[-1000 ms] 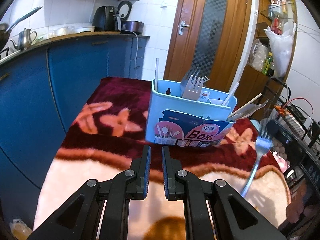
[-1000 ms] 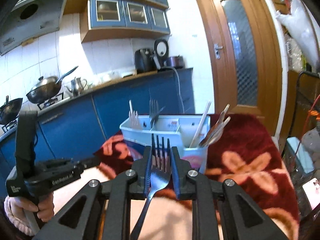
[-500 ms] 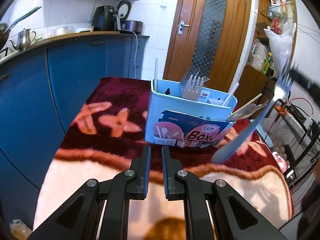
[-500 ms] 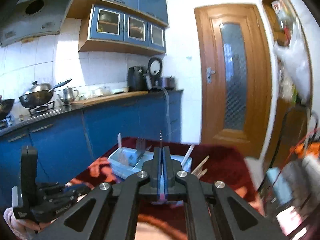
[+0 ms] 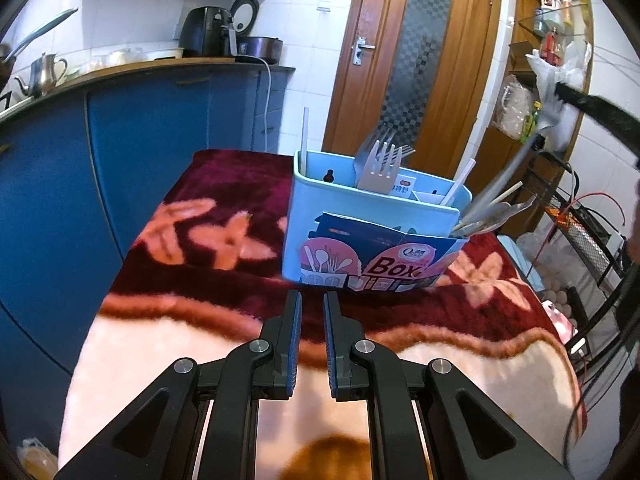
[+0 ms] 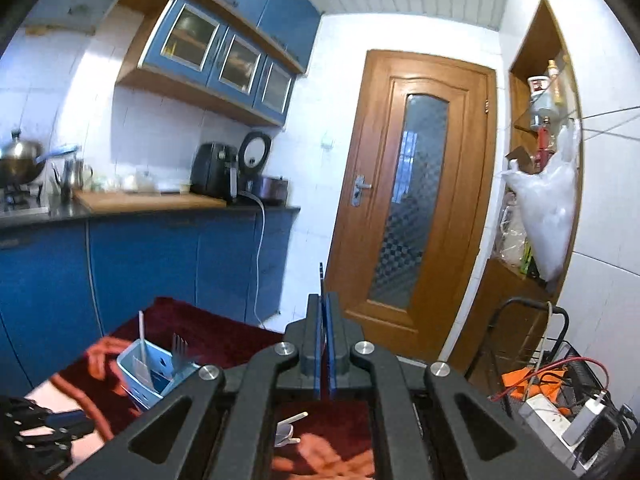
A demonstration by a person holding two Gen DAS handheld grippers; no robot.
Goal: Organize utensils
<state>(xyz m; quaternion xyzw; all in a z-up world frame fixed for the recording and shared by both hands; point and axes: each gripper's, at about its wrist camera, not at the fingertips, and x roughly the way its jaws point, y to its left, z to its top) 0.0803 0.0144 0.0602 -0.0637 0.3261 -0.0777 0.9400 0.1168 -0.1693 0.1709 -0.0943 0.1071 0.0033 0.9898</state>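
A light blue utensil box (image 5: 372, 236) stands on a red floral blanket (image 5: 224, 240), holding forks (image 5: 378, 164), chopsticks and spoons (image 5: 486, 216). My left gripper (image 5: 311, 308) hovers just in front of the box, its jaws a narrow gap apart and empty. My right gripper (image 6: 321, 300) is shut on a metal fork (image 6: 321, 276), seen edge-on between the pads. In the left wrist view that fork (image 5: 520, 160) hangs tilted above the box's right compartment, handle down, held by the right gripper (image 5: 560, 94). The box also shows low in the right wrist view (image 6: 154, 372).
Blue kitchen cabinets (image 5: 140, 152) run along the left with a kettle (image 5: 44, 74) and air fryer (image 5: 206, 36) on the counter. A wooden door (image 5: 416, 68) is behind. A wire rack (image 5: 588, 236) with cables stands to the right of the table.
My right gripper has lifted the fork off the blanket, turned it on edge and raised it high over the box's right side. The left gripper has not moved.
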